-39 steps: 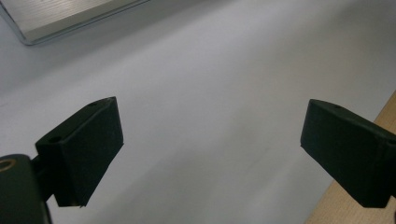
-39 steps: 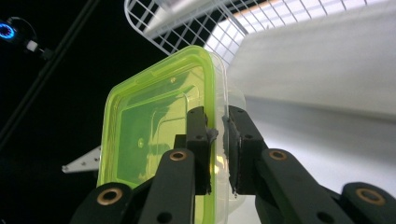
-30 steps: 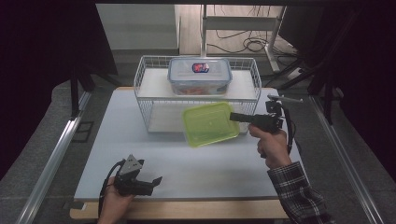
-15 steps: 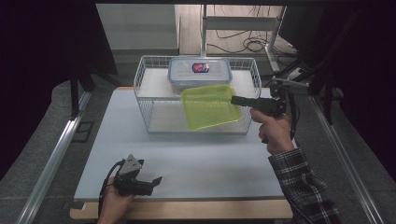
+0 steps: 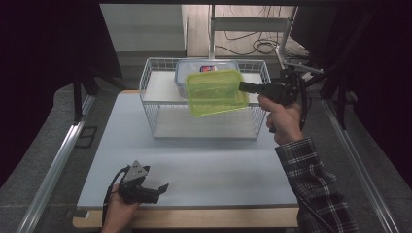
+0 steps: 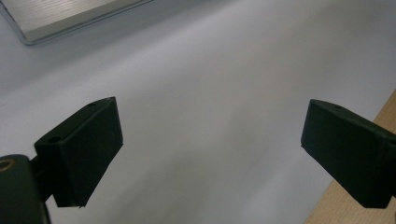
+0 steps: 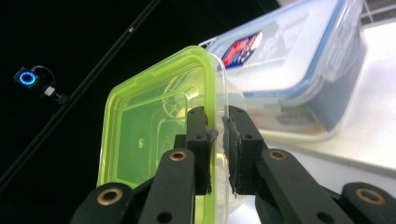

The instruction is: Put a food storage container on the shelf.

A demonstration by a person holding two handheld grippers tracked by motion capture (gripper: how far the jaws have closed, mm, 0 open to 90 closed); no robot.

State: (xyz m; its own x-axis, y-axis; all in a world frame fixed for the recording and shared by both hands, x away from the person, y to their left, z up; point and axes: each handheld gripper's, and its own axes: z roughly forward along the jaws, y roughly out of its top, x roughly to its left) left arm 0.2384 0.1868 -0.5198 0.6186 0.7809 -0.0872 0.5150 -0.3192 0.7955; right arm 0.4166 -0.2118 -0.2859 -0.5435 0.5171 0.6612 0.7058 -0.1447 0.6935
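The right claw [image 5: 243, 87] is clenched on the rim of a green-lidded clear container [image 5: 215, 92], one jaw on either side of its edge. It holds the container in the air, tilted, over the white wire basket [image 5: 155, 104] that stands on the counter [image 5: 218, 170]. Inside the basket, at the back, sits a larger clear box with a blue-trimmed lid [image 5: 206, 68] — just behind the lifted container. The left claw [image 5: 163, 188] rests low near the counter's front edge, well apart from the basket, jaws spread wide and empty.
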